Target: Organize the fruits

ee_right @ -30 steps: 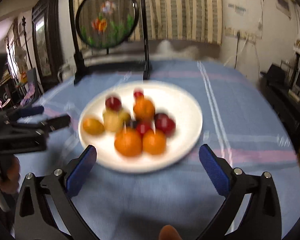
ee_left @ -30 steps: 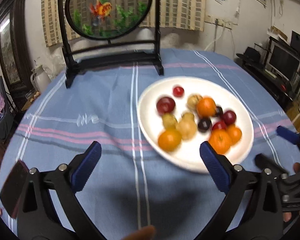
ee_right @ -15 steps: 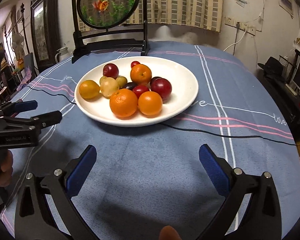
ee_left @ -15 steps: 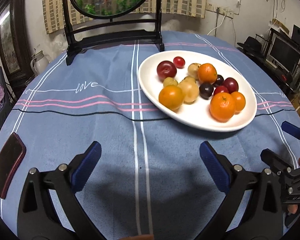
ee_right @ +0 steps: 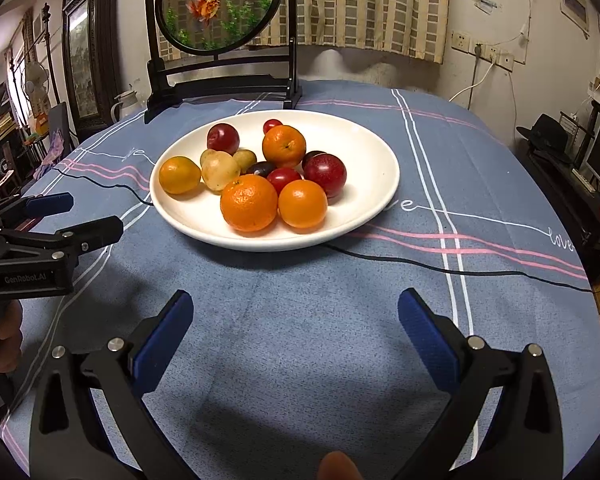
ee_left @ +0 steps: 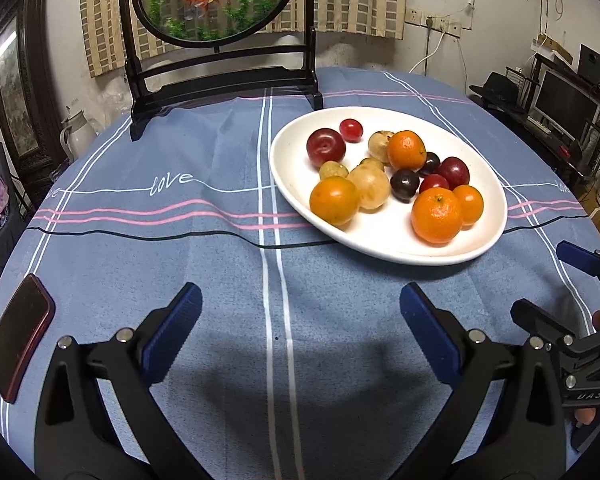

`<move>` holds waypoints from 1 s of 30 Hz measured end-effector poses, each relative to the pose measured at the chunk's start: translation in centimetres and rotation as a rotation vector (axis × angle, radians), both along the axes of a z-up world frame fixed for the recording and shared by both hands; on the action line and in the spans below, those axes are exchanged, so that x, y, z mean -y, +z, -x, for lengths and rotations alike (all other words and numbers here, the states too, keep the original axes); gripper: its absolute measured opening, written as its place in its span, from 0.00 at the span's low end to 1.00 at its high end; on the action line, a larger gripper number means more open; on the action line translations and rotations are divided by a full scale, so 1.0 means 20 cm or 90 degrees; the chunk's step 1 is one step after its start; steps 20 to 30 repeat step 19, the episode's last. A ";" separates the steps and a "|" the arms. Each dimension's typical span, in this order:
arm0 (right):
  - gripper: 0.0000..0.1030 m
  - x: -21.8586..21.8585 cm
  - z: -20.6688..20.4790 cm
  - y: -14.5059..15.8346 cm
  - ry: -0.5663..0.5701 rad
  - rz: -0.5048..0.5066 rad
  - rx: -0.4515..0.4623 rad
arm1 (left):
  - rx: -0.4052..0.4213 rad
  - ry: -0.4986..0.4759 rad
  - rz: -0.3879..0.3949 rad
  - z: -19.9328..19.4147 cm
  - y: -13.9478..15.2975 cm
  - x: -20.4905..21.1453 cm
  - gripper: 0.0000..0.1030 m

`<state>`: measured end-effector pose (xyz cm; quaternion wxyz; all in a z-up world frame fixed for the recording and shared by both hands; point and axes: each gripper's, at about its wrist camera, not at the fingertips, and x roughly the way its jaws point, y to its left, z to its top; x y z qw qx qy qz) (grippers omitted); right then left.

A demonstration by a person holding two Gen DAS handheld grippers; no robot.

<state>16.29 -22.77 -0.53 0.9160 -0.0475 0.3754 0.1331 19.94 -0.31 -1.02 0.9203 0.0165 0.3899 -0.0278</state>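
One white plate sits toward the tabletop's far edge holding thirteen fruits: four oranges, two large red plums, two small red fruits, two dark purple ones and three yellowish fruits. One phone lies at the tabletop's left edge, and one round painted screen on a black stand rises at the far edge. Two pairs of tongs are in view, left and right, each with two blue pads.
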 end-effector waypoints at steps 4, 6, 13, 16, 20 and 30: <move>0.99 0.00 0.00 0.00 0.000 0.000 0.001 | 0.007 0.000 -0.006 0.01 0.00 0.00 0.98; 0.99 0.00 0.00 0.00 0.000 0.001 0.001 | 0.010 0.002 -0.012 0.01 0.00 0.01 0.98; 0.99 0.00 0.00 0.00 -0.001 0.002 0.000 | 0.015 0.008 -0.021 0.00 0.01 0.01 0.98; 0.99 0.00 0.00 0.00 -0.001 0.001 0.000 | 0.015 0.010 -0.027 0.00 0.01 0.01 0.98; 0.99 0.00 0.00 0.00 -0.001 0.002 0.000 | 0.018 0.008 -0.021 0.00 0.01 0.01 0.98; 0.99 0.00 0.00 0.00 -0.001 0.002 0.000 | 0.018 0.008 -0.021 0.00 0.01 0.01 0.98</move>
